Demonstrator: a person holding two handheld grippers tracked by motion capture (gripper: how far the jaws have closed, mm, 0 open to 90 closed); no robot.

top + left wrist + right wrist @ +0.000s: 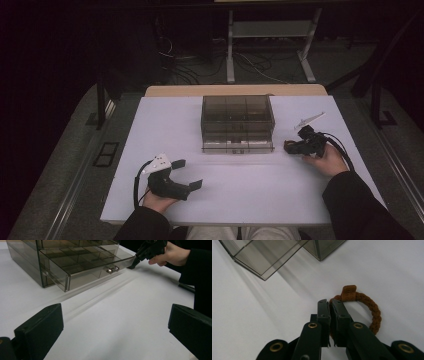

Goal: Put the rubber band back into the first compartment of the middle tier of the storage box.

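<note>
The right gripper [329,305] is pinching the brown braided ring [372,308] near the table's right edge, just right of the open drawer [237,142], while the left gripper [189,174] is gaping empty, farther off.

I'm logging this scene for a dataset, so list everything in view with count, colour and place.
Smoky clear plastic drawer box: one, grey-brown, table centre, bottom drawer pulled out.
Braided brown cord bracelet: one, brown, on the table right of the box, pinched by the right gripper.
White table: one, white, under everything.
Left gripper: one, black, near left, jaws open, nothing between them.
Right gripper: one, black, jaws shut on the bracelet.
Hands: two, dark sleeves.
</note>
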